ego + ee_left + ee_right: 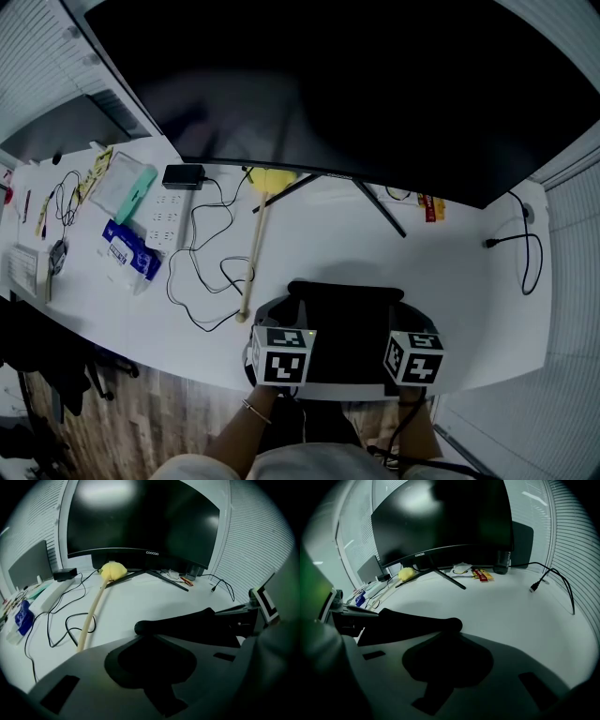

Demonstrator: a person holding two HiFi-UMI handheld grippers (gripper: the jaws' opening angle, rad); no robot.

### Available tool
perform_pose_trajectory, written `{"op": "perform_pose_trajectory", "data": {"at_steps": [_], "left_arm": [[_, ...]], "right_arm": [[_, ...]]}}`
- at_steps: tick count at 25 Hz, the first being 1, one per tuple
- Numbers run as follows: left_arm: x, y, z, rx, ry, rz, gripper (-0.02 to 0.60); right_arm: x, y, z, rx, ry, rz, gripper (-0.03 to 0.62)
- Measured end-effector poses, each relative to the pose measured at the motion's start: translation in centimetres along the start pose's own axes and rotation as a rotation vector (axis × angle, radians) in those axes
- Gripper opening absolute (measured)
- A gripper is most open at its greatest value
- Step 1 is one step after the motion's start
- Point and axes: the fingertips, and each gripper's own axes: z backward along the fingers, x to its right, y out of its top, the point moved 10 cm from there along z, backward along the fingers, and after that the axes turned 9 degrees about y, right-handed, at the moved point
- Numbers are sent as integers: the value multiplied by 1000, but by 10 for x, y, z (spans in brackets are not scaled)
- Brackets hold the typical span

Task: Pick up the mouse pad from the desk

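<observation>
Head view has both tongs at the desk's [450,272] near edge. The left tongs [281,321] and the right tongs [413,324] each clamp a near corner of the black mouse pad [345,323], jaws almost together on it. The pad's long side runs left to right between them, no nearer one hand, and it reaches away toward the monitor [375,94].

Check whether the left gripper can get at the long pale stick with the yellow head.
Probably not yet: the left gripper is shut on the black mouse pad; otherwise the stick lies unblocked beside it.
</observation>
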Motion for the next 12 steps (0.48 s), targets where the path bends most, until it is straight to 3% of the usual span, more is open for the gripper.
{"op": "perform_pose_trajectory", "data": {"at_steps": [2, 12], "left_arm": [[1, 0, 0, 2, 2, -24, 49], [0, 7, 14, 55, -39, 26, 46]], "right_arm": [[0, 0, 0, 2, 5, 3, 55], [-3, 3, 16, 70, 38, -65, 54]]}}
